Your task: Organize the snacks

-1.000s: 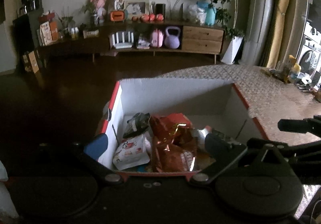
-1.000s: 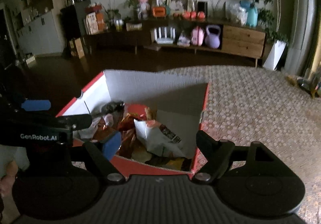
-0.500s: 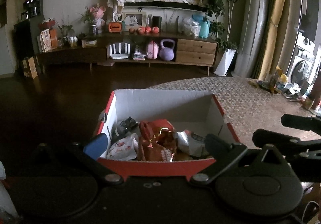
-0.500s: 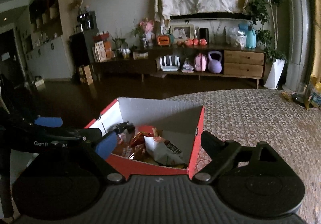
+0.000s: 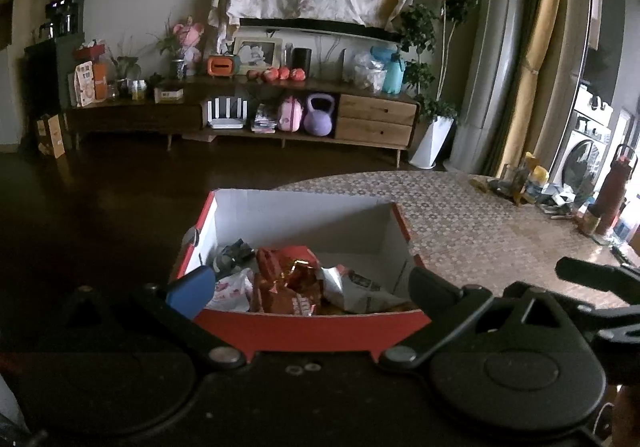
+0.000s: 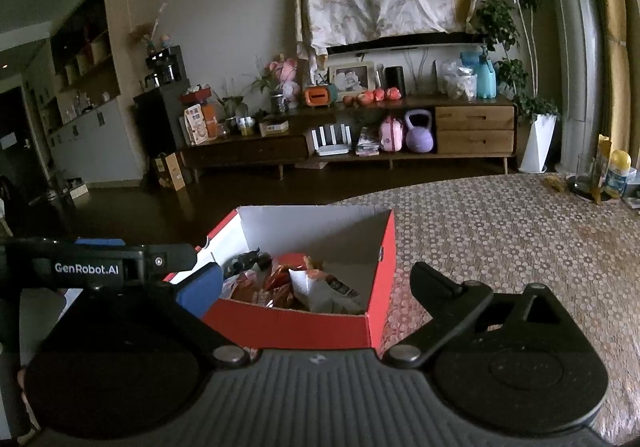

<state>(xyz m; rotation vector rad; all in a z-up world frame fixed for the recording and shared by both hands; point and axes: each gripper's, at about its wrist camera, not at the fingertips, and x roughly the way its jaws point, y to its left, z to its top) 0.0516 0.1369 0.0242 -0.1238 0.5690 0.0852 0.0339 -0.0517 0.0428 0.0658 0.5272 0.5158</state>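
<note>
Left wrist view: the left tool (image 5: 308,287) stands wide open with nothing gripped, its fingers flanking the near corners of the red snack box (image 5: 312,331) just ahead of it on the patterned counter (image 5: 472,223). To finish well, I judge it best to draw straight back and clear, so no finger catches the cardboard rim. Inside lie crinkled red-gold packets (image 5: 288,283) and pale pouches, loosely heaped.

Right wrist view: the right tool (image 6: 316,287) is empty, its jaws opening wider. The box sits just ahead and slightly left, white-lined; its white bag (image 6: 324,287) leans against the far-right wall.
</note>
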